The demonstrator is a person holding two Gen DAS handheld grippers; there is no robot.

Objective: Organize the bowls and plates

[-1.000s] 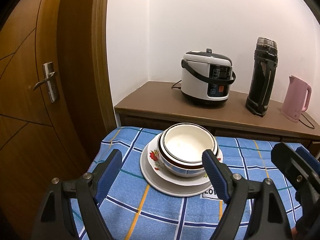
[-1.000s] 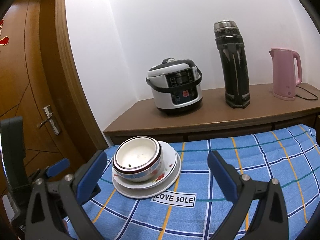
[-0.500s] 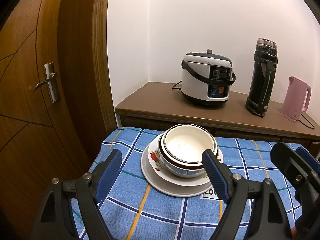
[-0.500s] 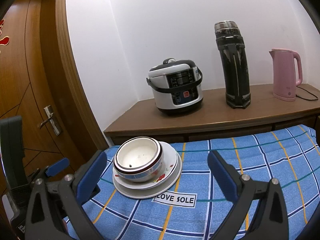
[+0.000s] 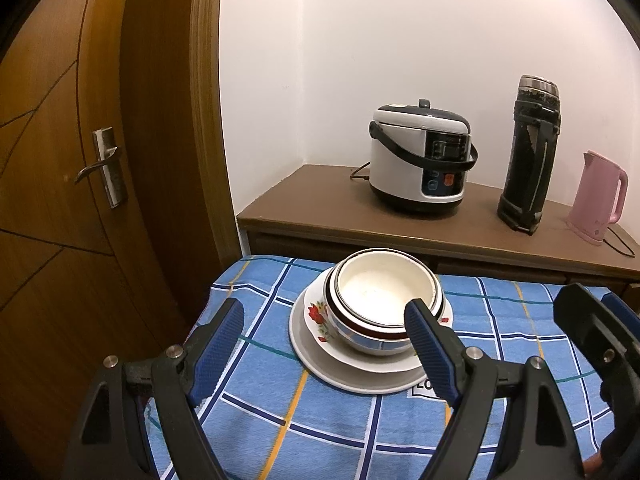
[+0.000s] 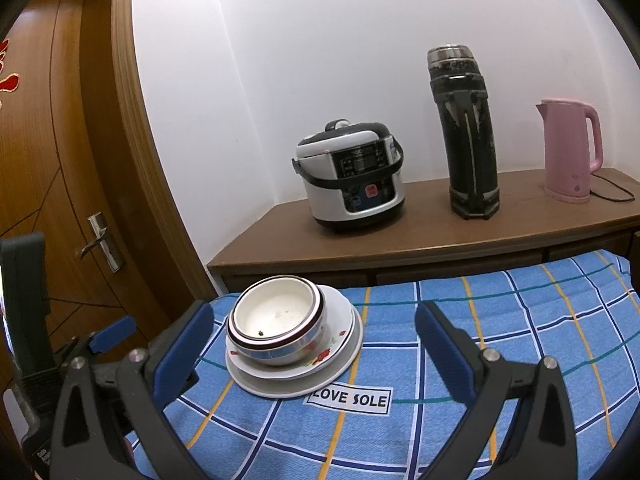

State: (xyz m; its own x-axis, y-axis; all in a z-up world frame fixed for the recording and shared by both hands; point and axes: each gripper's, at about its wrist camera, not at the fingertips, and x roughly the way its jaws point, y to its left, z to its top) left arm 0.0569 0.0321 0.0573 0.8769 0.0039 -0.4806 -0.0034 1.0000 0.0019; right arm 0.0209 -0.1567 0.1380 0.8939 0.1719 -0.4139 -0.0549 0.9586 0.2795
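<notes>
My left tongs (image 5: 324,332) hang released, blue pads spread wide with nothing between them, aimed at the stacked crockery. My right tongs (image 6: 310,336) are likewise spread and empty, pointing past the right side of that stack. In the left wrist view the right pad sits in front of the nested bowls (image 5: 386,304), just short of their rim, though I cannot tell if it touches.

The bowls sit one inside another on a flowered plate (image 5: 316,316), which rests on a larger plain plate (image 5: 356,376), all on the blue checked cloth (image 6: 480,360) covering the table. Everything is loose, so the main risk I judge is a sideways nudge against the bowls sliding the stack towards the cloth's edge by the wooden door (image 5: 60,160). Closing on one glazed rim could tip the inner bowl or let it slip. Beyond the stack, the sideboard holds a rice cooker (image 6: 350,176), well apart.
</notes>
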